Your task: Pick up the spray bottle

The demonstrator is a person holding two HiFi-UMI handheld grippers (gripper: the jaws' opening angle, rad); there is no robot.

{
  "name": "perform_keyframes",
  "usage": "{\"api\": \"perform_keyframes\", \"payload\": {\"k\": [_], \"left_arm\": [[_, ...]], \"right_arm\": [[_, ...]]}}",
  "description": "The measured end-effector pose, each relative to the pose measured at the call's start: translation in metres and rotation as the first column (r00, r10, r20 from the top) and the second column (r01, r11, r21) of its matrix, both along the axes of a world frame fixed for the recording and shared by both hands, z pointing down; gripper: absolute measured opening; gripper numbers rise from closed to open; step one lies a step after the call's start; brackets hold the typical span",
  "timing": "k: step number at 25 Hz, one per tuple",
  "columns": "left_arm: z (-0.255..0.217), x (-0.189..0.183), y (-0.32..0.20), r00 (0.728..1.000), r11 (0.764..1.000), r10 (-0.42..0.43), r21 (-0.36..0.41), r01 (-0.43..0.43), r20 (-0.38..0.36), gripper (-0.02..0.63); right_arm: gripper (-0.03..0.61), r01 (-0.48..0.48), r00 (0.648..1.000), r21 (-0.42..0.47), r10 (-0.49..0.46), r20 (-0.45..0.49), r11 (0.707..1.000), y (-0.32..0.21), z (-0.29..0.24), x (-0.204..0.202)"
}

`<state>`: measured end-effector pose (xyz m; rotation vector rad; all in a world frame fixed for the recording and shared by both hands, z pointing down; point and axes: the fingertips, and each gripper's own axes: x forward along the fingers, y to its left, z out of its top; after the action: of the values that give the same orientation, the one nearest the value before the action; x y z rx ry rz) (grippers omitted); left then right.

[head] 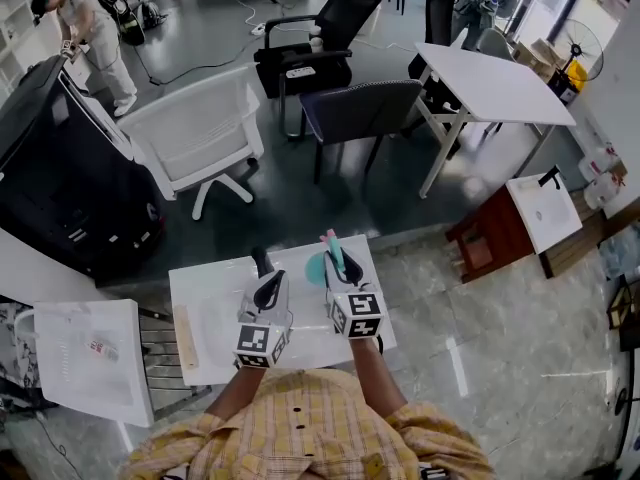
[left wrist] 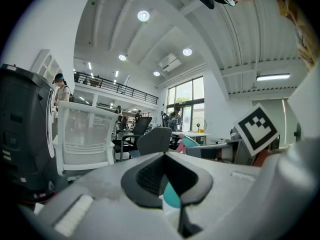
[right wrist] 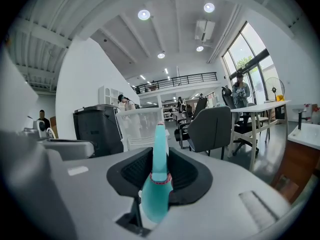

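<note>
My right gripper (head: 337, 260) is shut on a teal spray bottle (head: 333, 251) with a pink collar, held above the small white table (head: 210, 298). In the right gripper view the bottle (right wrist: 159, 154) stands upright between the pads of this gripper (right wrist: 155, 176), its long nozzle pointing up. My left gripper (head: 262, 264) hovers just left of it, apart from the bottle. Its jaws (left wrist: 167, 179) stand a little apart with nothing between them. In that view the bottle's nozzle (left wrist: 190, 143) shows off to the right.
A wooden strip (head: 185, 336) lies near the table's left edge. A white panel (head: 90, 358) is at the left. Beyond the table stand a white mesh chair (head: 200, 128), a black cabinet (head: 60, 168), a grey chair (head: 360, 108) and a white desk (head: 495, 78).
</note>
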<state>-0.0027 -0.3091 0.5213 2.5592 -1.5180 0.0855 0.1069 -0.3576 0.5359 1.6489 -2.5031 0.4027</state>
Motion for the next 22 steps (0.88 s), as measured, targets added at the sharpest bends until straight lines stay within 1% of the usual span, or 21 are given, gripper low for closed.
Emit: {"api": "perform_keyframes", "payload": {"k": [11, 22], "left_arm": [[-0.014, -0.008, -0.005, 1.000, 0.999, -0.029, 0.032, 0.029, -0.004, 0.000], [-0.027, -0.007, -0.006, 0.999, 0.998, -0.044, 0.045, 0.044, -0.003, -0.001]], "right_arm": [[0.101, -0.002, 1.000, 0.049, 0.001, 0.017, 0.999, 0.014, -0.032, 0.010], [0.100, -0.023, 0.999, 0.056, 0.021, 0.032, 0.998, 0.020, -0.046, 0.028]]}}
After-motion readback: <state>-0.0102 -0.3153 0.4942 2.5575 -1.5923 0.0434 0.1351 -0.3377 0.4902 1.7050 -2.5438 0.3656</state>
